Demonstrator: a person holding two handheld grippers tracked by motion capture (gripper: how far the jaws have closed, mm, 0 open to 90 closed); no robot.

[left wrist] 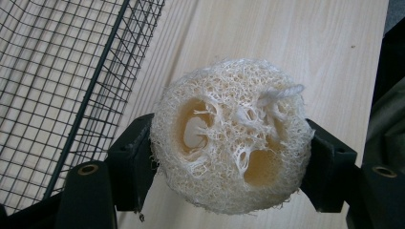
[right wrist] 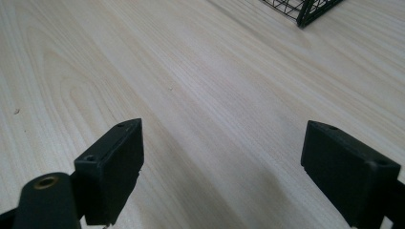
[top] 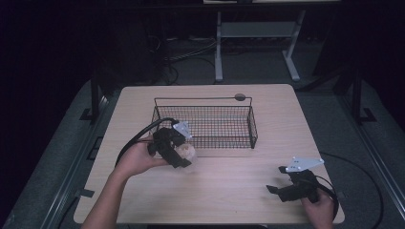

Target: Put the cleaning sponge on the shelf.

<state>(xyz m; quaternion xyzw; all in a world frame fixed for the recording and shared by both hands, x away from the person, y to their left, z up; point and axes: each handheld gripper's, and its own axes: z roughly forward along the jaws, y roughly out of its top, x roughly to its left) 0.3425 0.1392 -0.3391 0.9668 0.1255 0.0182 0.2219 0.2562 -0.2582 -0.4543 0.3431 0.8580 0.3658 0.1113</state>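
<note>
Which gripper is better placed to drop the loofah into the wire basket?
Left. The left gripper already clamps the loofah beside the wire basket; the right gripper sits open, farther off.

A fixed high camera looks forward and down over the wooden table (top: 229, 191) from the person's side, taking in all four edges and the floor beyond. The left gripper view rides close behind the loofah (left wrist: 231, 136), facing down at the tabletop beside the wire basket (left wrist: 57, 86), a spot the high view shares near the basket's front left corner. The right gripper view sits low near the table's front right corner, looking across bare wood toward a corner of the basket.
</note>
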